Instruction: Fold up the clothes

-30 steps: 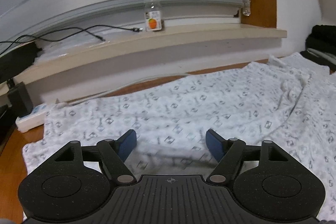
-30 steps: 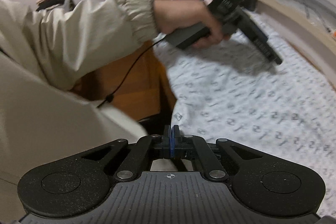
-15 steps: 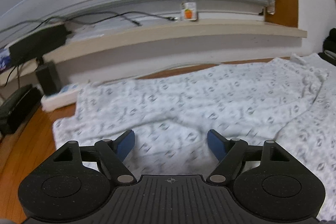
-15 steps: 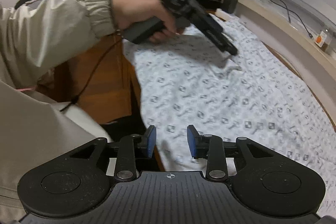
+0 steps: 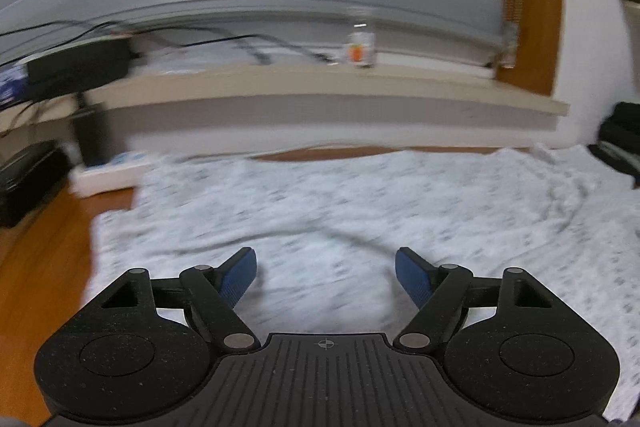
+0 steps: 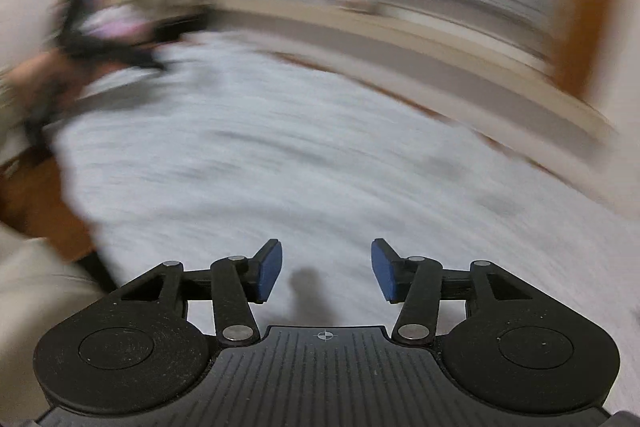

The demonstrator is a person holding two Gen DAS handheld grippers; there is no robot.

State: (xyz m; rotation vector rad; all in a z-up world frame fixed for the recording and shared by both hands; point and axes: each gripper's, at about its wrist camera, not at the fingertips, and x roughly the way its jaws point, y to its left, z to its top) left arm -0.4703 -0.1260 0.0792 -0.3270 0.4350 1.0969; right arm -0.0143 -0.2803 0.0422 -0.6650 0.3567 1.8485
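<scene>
A white garment with a small grey print [image 5: 360, 207] lies spread flat over the wooden table, blurred by motion in both views. My left gripper [image 5: 326, 275] hovers open just above its near part, nothing between the blue pads. The same garment [image 6: 320, 167] fills the right wrist view, where my right gripper [image 6: 326, 269] is open and empty over the cloth. At the far left of that view, a person's hand holds the left gripper body [image 6: 108, 43] over the garment's far end.
A beige window ledge [image 5: 320, 87] runs behind the table, with a small bottle [image 5: 360, 47], black cables and a black box [image 5: 76, 67] on it. A white power strip [image 5: 108, 175] lies at the garment's left corner. Bare wood [image 5: 40, 267] shows at left. Dark items [image 5: 620, 143] sit far right.
My right gripper went from shut to wide open and swung right, away from the person's sleeve to face the garment and ledge. My left gripper stayed open and panned left and pulled back.
</scene>
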